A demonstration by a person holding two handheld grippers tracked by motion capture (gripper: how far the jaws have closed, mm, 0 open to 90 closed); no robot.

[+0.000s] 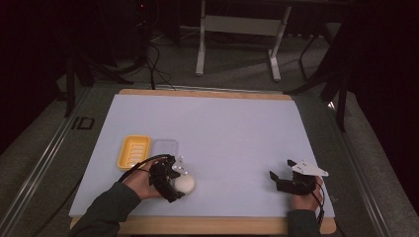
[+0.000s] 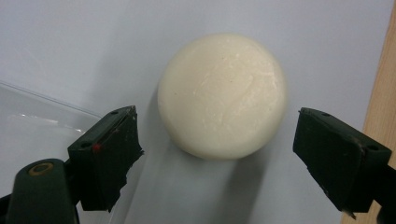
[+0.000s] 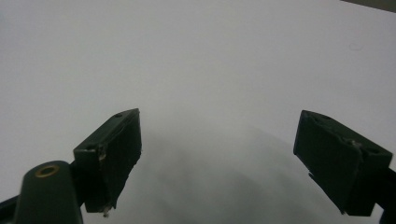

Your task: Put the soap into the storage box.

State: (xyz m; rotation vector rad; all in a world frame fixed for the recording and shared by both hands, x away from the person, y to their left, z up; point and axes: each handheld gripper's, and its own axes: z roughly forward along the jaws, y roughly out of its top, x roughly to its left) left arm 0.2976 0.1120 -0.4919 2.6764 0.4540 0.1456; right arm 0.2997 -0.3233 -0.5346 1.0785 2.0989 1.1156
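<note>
A round cream bar of soap [image 1: 186, 184] lies on the white mat near the front left. My left gripper [image 1: 178, 183] is open around it. In the left gripper view the soap [image 2: 222, 95] sits just past and between the two black jaws, with gaps on both sides, and my left gripper [image 2: 219, 133] touches nothing. A yellow soap dish [image 1: 133, 151] and a clear lid [image 1: 165, 147] lie side by side just behind the left hand. My right gripper [image 1: 282, 171] rests open at the front right, and in its own view the right gripper [image 3: 217, 128] holds nothing above the bare mat.
The white mat [image 1: 222, 128] covers a wooden table whose front edge [image 1: 222, 224] runs close to both hands. The edge of the clear lid [image 2: 37, 121] shows left of the soap, and the wooden edge [image 2: 380, 93] on the right. A white table frame [image 1: 237, 29] stands beyond the table.
</note>
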